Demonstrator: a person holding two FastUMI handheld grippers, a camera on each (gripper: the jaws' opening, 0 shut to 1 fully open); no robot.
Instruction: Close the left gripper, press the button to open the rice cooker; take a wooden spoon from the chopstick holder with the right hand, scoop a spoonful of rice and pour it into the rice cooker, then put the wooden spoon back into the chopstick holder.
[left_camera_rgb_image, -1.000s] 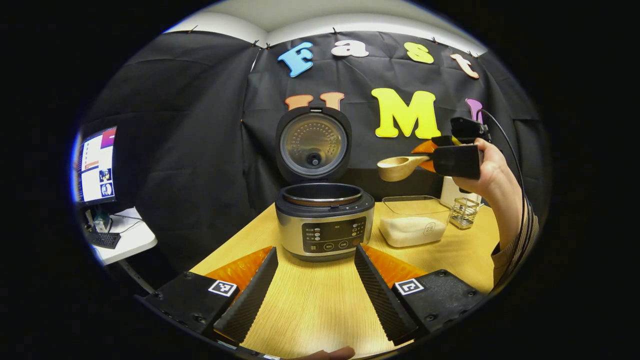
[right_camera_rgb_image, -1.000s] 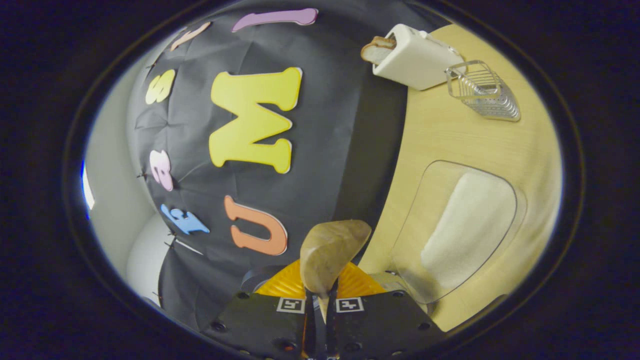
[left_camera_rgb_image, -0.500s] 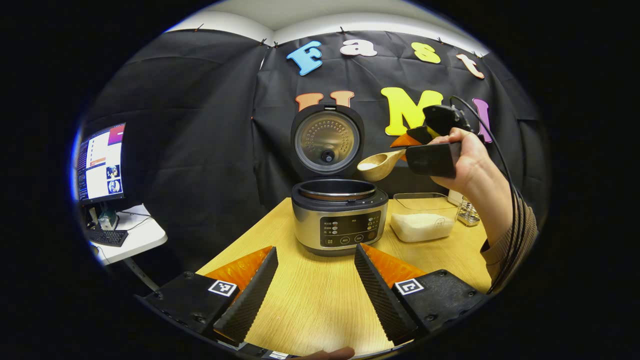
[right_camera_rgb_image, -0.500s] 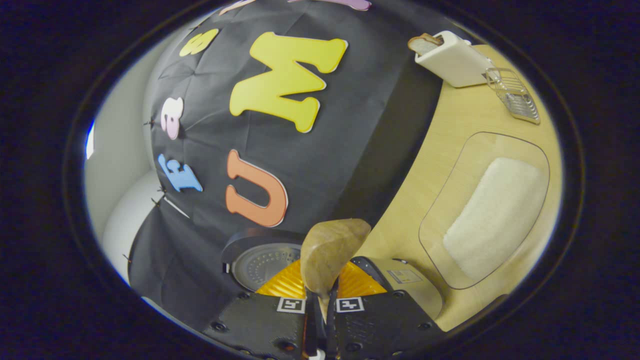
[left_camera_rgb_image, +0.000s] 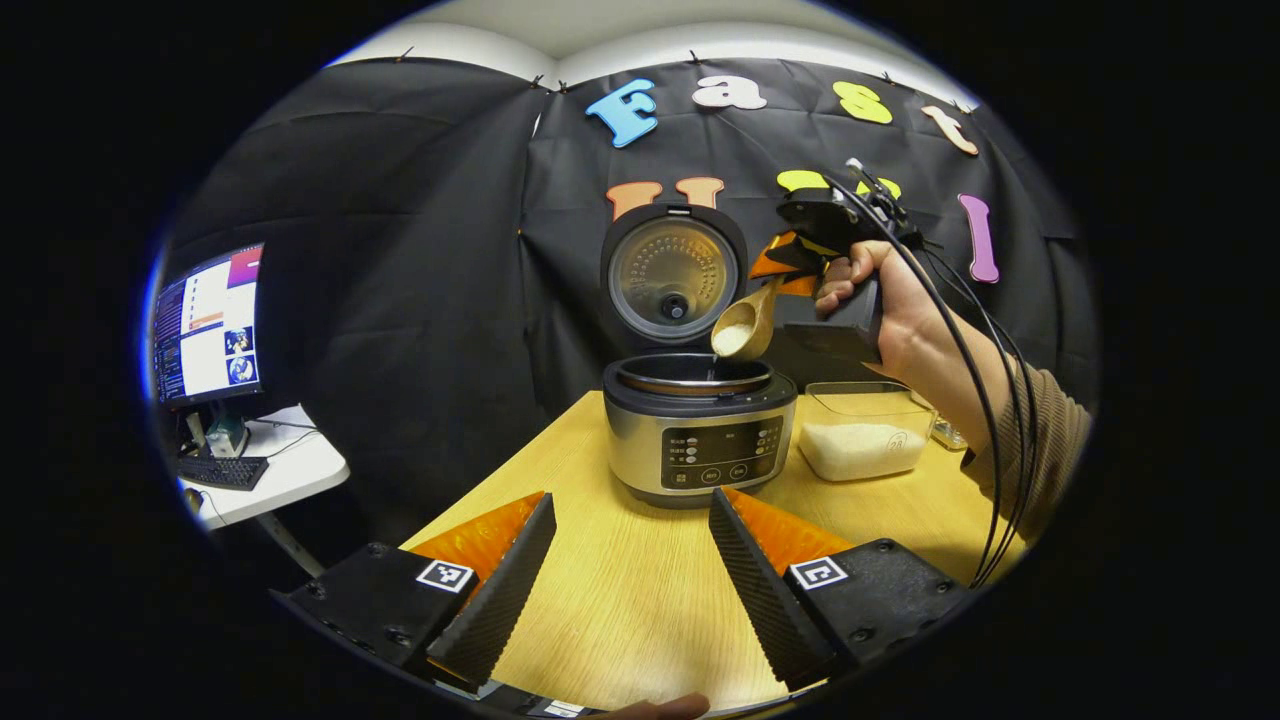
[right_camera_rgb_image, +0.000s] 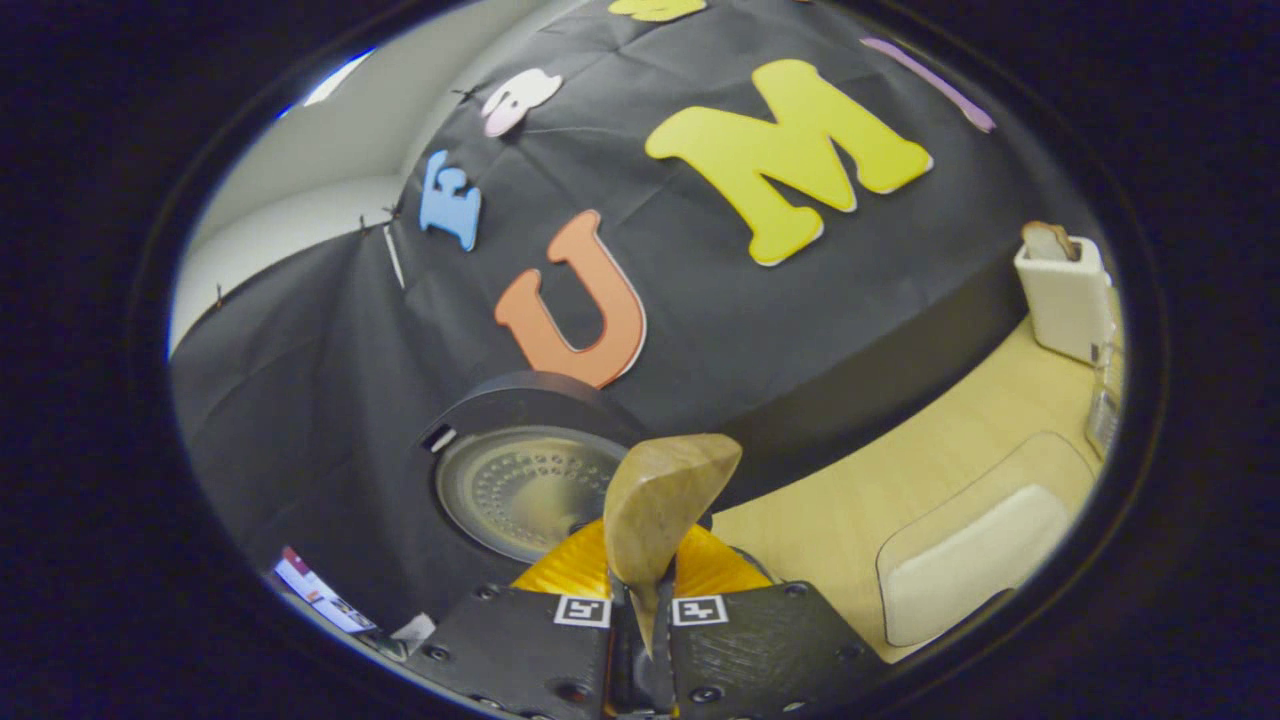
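Your left claw (left_camera_rgb_image: 630, 580) hangs wide open over the counter (left_camera_rgb_image: 620, 610), holding nothing, and the rice cooker (left_camera_rgb_image: 700, 425) is open, so that step's done. Your right claw (right_camera_rgb_image: 640, 620) is clamped on the wooden spoon (left_camera_rgb_image: 742, 325), tipping rice over the pot; returning the spoon remains.
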